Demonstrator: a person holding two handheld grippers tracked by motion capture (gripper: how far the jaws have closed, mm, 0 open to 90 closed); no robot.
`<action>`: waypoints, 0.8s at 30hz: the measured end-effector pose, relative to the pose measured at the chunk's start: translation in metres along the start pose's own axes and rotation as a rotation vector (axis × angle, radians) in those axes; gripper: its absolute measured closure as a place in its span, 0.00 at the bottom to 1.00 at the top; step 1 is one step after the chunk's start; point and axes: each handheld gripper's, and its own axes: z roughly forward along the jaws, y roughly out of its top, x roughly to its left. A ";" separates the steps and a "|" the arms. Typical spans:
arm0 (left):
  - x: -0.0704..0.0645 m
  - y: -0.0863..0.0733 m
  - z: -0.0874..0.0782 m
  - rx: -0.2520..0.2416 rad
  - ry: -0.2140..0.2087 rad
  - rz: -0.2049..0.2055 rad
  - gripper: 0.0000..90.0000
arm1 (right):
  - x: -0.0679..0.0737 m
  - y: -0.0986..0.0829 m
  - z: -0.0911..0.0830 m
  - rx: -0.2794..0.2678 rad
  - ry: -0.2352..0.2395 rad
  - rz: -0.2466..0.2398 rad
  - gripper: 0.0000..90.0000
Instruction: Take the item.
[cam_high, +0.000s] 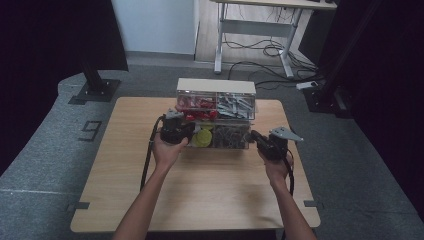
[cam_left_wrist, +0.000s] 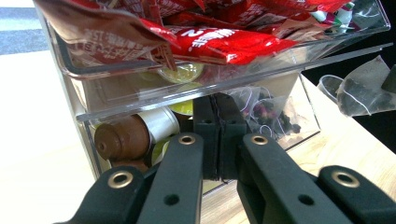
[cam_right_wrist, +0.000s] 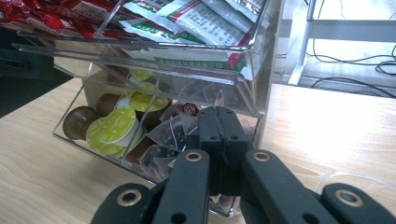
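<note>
Your two forearms reach up from the near table edge, each hand holding a gripper. Your left gripper (cam_high: 176, 131) and right gripper (cam_high: 265, 142) are both clenched on nothing, jaws pressed together, just before the clear organizer (cam_high: 216, 114) at the table's (cam_high: 200, 190) far middle. Its lower drawer holds coffee pods (cam_right_wrist: 114, 128) and tea bags (cam_right_wrist: 170, 133); red packets (cam_left_wrist: 219, 39) fill the upper tray.

A clear acrylic organizer (cam_high: 216, 107) with a pale lid stands upright at the bench's 12 o'clock edge. Its upper tier holds red sachets (cam_left_wrist: 224, 37) and white-green packets (cam_right_wrist: 205, 23); the lower tier holds brown and yellow-lidded coffee capsules (cam_right_wrist: 114, 126) at 9 o'clock, mesh tea bags (cam_right_wrist: 168, 133) at 3 o'clock
</note>
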 end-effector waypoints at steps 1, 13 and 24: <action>0.000 0.000 0.000 0.000 -0.001 0.000 0.99 | -0.001 0.000 -0.001 -0.001 -0.002 0.000 1.00; 0.000 0.000 0.000 0.001 0.002 0.000 0.99 | -0.009 0.002 -0.007 -0.007 -0.020 0.002 1.00; 0.000 0.000 0.000 0.001 0.002 0.001 0.99 | -0.016 0.004 -0.009 -0.003 -0.039 0.000 1.00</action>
